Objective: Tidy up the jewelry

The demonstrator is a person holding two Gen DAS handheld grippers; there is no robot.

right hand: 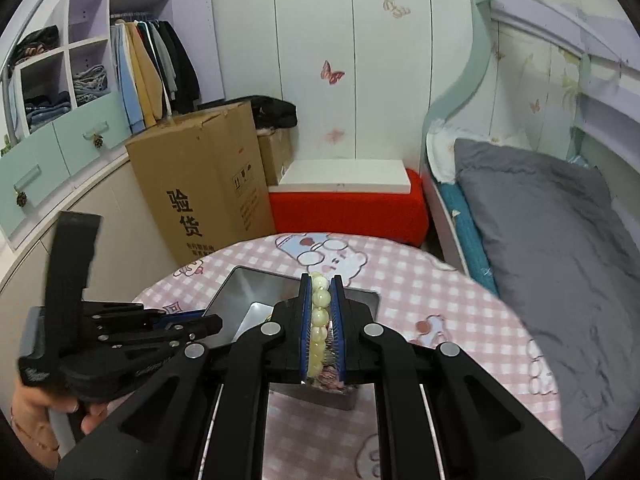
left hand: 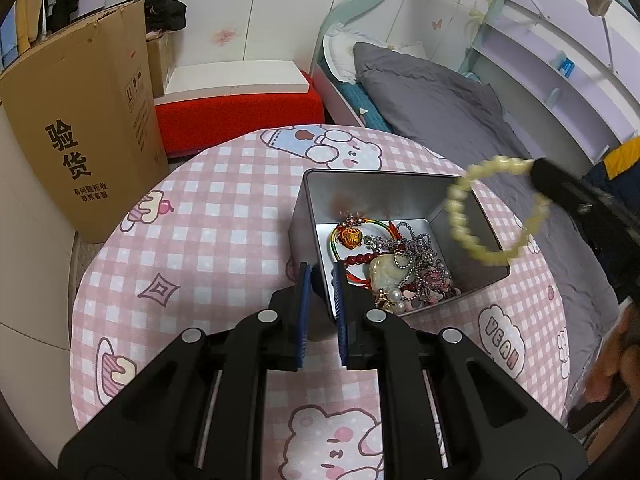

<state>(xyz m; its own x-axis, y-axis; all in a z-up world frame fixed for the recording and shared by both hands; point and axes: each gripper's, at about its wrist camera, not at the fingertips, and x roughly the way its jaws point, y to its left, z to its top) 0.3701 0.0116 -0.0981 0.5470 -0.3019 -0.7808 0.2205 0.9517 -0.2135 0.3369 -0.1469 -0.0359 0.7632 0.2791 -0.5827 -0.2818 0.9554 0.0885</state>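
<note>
A silver metal tin (left hand: 352, 194) stands on the round pink checked table (left hand: 200, 220), holding a tangle of jewelry (left hand: 396, 264): red beads, a silver chain, pearls, a pale stone. My left gripper (left hand: 321, 276) is shut on the tin's near left wall. My right gripper (left hand: 536, 172) comes in from the right, above the tin, shut on a pale yellow bead bracelet (left hand: 472, 240) that hangs over it. In the right wrist view the bracelet (right hand: 320, 320) sits clamped between the right gripper's (right hand: 321, 280) blue pads, above the tin (right hand: 244, 292). The left gripper (right hand: 176, 322) shows at the left.
A tall cardboard box (left hand: 80, 128) stands left of the table, a red bench (left hand: 236, 112) with a white board behind it. A bed with a grey duvet (left hand: 448, 108) runs along the right. A wardrobe with hanging clothes (right hand: 152, 64) is at the far left.
</note>
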